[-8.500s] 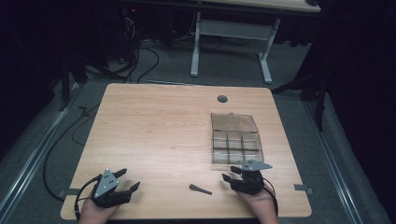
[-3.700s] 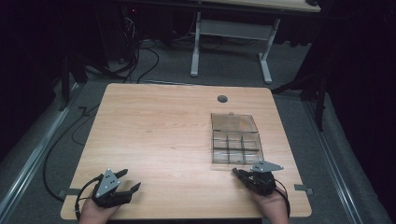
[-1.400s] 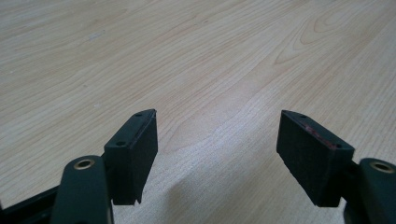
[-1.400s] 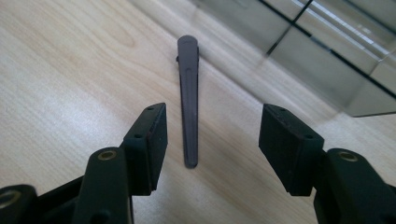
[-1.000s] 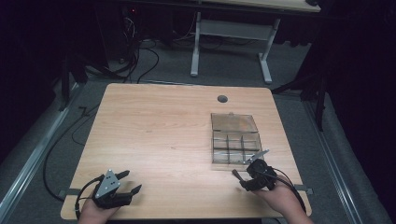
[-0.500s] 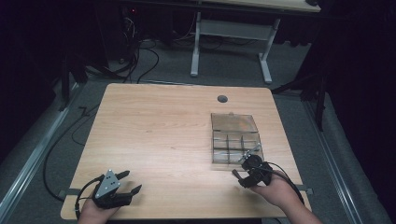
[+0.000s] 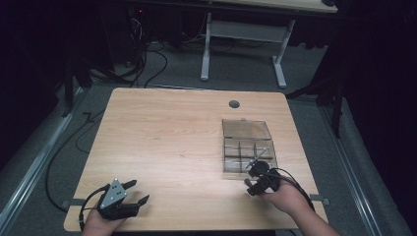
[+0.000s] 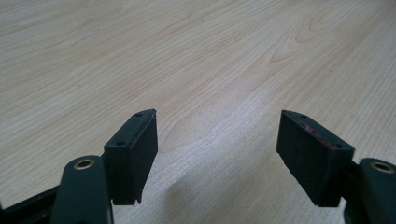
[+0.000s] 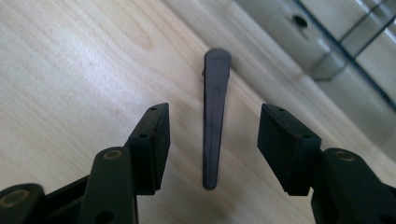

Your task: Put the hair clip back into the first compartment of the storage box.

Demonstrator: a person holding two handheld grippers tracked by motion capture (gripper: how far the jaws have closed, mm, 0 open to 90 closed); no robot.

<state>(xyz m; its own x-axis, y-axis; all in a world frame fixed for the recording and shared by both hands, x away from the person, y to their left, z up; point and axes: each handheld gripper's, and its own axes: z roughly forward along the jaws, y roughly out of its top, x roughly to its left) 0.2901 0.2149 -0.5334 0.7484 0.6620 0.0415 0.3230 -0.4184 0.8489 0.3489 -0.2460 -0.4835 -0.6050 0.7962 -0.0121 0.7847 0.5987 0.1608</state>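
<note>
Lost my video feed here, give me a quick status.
Right gripper open, jaws either side of the dark clip lying on the table, beside the clear compartment box. Left gripper open, idle. Nothing in the way.

A matt dark plastic peg (image 9: 213, 116) lies on the smooth pale wood-grain table (image 7: 167, 132) beside a clear glossy plastic box (image 7: 246, 142).

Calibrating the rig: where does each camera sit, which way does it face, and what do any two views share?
High view: fixed above the person's side, facing forward and down on the table; both hands hold the left tool and right tool.
Left gripper view: rides the left tool, looking along its parted jaws over bare wood.
Right gripper view: rides the right tool, looking along parted jaws at a dark tapered piece lying between them.
Shared: the clear compartment box shows in the high and right gripper views.
</note>
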